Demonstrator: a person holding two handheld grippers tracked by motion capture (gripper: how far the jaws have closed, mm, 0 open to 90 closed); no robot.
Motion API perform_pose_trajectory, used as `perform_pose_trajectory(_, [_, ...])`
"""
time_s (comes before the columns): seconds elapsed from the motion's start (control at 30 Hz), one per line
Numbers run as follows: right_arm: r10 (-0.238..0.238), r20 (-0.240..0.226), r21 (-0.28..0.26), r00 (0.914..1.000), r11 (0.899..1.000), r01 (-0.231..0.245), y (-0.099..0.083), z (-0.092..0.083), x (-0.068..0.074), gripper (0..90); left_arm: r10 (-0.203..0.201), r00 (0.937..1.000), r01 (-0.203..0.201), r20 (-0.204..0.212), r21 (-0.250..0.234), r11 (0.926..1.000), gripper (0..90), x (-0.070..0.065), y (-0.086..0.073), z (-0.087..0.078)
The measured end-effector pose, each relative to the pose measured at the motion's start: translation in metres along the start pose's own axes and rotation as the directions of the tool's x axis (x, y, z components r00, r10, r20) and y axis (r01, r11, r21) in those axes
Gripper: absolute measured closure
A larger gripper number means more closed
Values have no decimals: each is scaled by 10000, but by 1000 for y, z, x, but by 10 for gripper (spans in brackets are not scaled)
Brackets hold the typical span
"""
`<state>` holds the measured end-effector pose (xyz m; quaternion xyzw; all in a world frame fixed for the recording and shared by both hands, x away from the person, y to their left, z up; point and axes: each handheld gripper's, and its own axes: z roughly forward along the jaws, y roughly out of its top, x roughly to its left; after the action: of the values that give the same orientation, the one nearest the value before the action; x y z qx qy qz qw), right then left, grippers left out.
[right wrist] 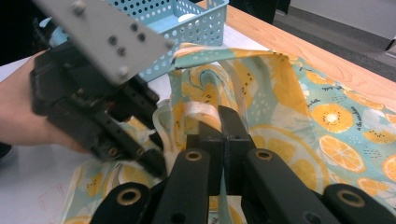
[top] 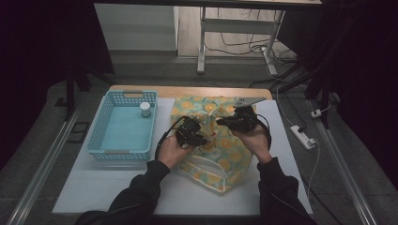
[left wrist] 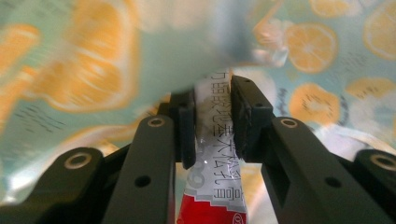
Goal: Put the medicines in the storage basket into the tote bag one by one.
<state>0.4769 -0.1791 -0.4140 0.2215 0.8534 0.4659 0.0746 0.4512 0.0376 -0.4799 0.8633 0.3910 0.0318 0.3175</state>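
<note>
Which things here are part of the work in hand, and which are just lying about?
In use:
- left gripper, shut on the sachet
- right gripper, shut on the fruit-print bag

Lying about:
- blue basket
- small white jar inside the basket
- power strip on the floor

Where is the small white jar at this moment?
In the high view, the small white jar stands in the far right corner of the blue basket, left of the orange-patterned bag.

The high view is looking down on the table [top: 117, 187]; both gripper views are sitting close behind their jaws, sharing the bag [right wrist: 299, 93].
</note>
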Motion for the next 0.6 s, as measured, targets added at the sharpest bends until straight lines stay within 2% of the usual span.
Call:
perform_pose_trajectory(0.27, [7, 19, 26, 10000, 10000, -7, 0, 1, 0, 900, -203, 9991, 192, -368, -301, 9994, 720, 13, 11, 0])
perform_pose_trajectory(0.6, [37, 16, 29, 10000, 10000, -37, -1, 2, 0, 900, -605, 9952, 563, -774, -554, 9969, 720, 29, 18, 11])
